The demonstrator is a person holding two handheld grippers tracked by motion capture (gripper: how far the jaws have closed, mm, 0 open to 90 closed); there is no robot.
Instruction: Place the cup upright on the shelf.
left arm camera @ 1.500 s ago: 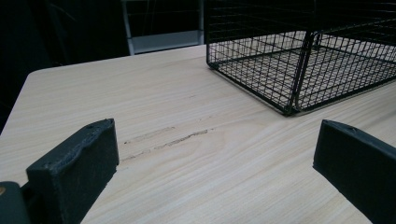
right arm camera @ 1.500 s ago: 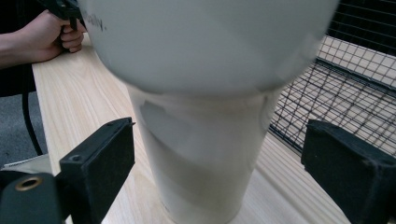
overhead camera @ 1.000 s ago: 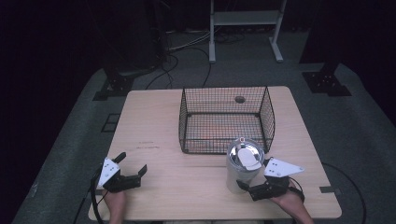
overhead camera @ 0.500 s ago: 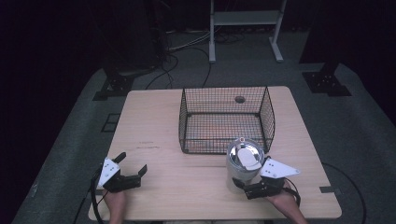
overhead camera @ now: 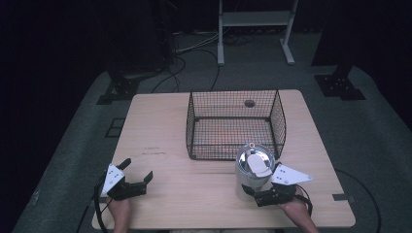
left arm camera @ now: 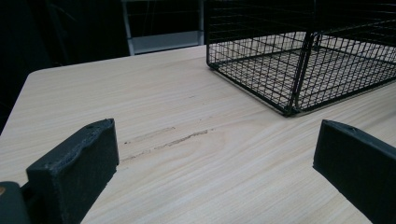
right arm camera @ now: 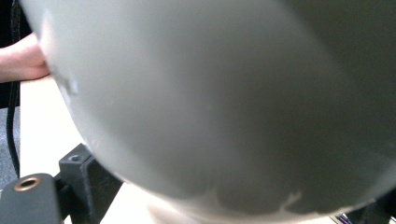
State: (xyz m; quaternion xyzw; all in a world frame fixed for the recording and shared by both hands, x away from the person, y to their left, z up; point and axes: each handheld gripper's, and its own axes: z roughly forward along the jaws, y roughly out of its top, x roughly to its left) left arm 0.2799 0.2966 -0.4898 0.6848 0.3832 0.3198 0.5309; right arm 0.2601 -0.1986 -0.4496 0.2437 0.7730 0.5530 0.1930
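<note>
Steel-grey canister (overhead camera: 252,171) with a shiny lid stands upright at the desk's (overhead camera: 160,126) five o'clock, just beside the wire basket (overhead camera: 233,124) — right claw (overhead camera: 252,191) clamps its base. Left claw (overhead camera: 135,174) rests at seven o'clock, jaws spread.

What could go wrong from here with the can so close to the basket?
1. The right gripper grips the metal can low on its body, so the tall can may tip or slip if lifted.
2. The can stands right by the wire basket's near wall; a low lift might catch the rim.
3. The left gripper sits open and apart on the table, too far off to steady anything.
</note>
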